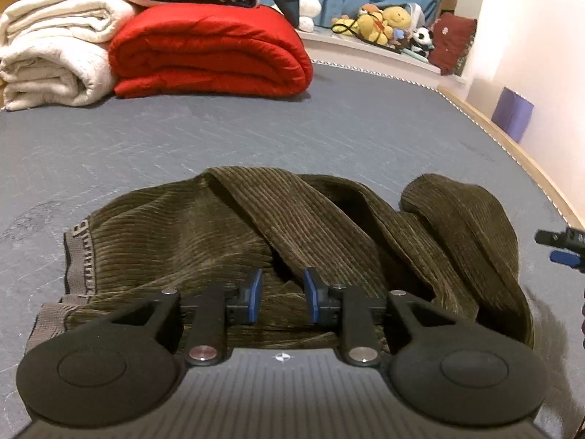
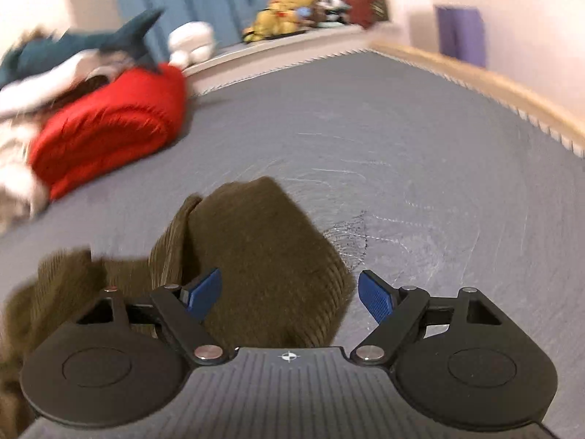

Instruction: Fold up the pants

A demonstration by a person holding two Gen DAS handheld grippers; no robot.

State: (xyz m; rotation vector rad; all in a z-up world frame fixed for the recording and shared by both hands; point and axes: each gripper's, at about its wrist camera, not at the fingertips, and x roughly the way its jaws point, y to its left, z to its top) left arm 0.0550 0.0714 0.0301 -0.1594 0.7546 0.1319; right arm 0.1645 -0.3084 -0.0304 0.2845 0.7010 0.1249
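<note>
Olive corduroy pants (image 1: 226,234) lie crumpled on the grey bed (image 1: 256,135), with the grey waistband (image 1: 78,256) at the left and the legs bunched toward the right. My left gripper (image 1: 282,294) sits low over the cloth near the waist, its blue pads (image 1: 256,292) a narrow gap apart with a fold of corduroy between them. In the right wrist view, my right gripper (image 2: 290,294) is open wide above the end of a pant leg (image 2: 263,256). Its left pad (image 2: 204,296) is over the cloth and its right pad (image 2: 376,300) over bare sheet. The right gripper's tip (image 1: 563,247) shows at the left wrist view's right edge.
A folded red quilt (image 1: 208,51) and rolled white blankets (image 1: 55,47) are stacked at the far left of the bed. Plush toys (image 1: 384,23) line a ledge behind. The bed's wooden edge (image 1: 512,146) runs along the right, with a purple box (image 1: 512,113) by the wall.
</note>
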